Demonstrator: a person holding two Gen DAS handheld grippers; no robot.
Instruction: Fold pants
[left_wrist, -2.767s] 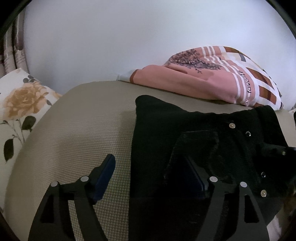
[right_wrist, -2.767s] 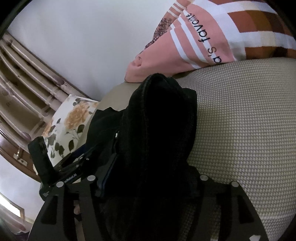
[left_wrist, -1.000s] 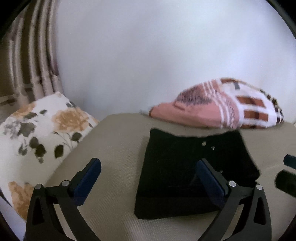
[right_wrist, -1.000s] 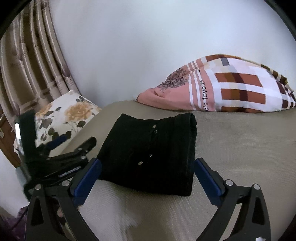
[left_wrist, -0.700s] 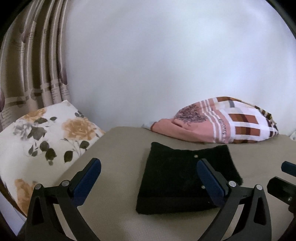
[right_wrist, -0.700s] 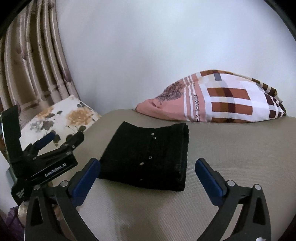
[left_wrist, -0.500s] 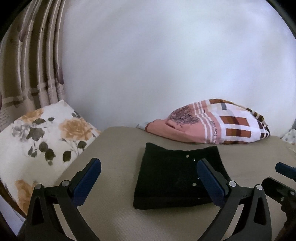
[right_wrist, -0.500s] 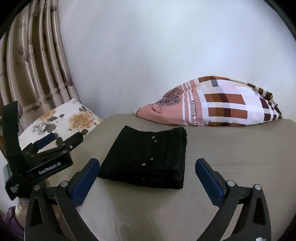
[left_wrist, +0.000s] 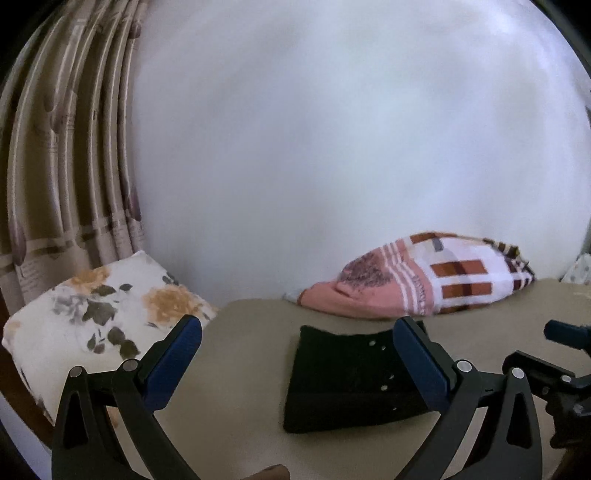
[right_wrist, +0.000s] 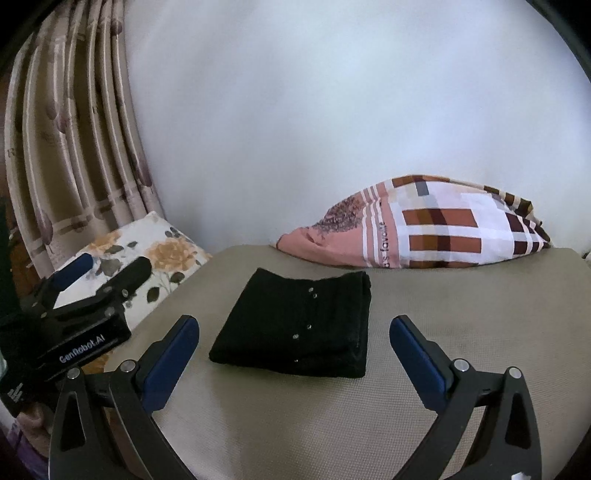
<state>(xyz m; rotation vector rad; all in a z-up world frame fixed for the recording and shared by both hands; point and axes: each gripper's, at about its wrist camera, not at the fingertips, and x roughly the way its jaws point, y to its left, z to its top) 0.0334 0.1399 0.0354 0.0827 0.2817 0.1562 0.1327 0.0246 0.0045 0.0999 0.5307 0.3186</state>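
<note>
The black pants (right_wrist: 299, 325) lie folded into a compact rectangle on the beige bed surface (right_wrist: 443, 332), small metal studs showing on top. In the left wrist view the same pants (left_wrist: 351, 380) rest ahead, partly behind my right finger pad. My left gripper (left_wrist: 295, 358) stands open, raised and drawn back from the pants, nothing between its blue pads. My right gripper (right_wrist: 293, 350) is open too, held back from the near edge of the pants, empty. Seen from the right wrist, the left gripper (right_wrist: 107, 273) hovers at the left over the floral pillow.
A pink, white and brown checked pillow (right_wrist: 424, 229) lies against the white wall behind the pants. A floral pillow (left_wrist: 103, 306) sits at the bed's left corner, with beige curtains (right_wrist: 74, 140) behind it. Bare beige bedding (left_wrist: 236, 369) surrounds the pants.
Both grippers let go of the pants and pulled back and up from them. The pants now lie folded flat on the bed, smaller in both views.
</note>
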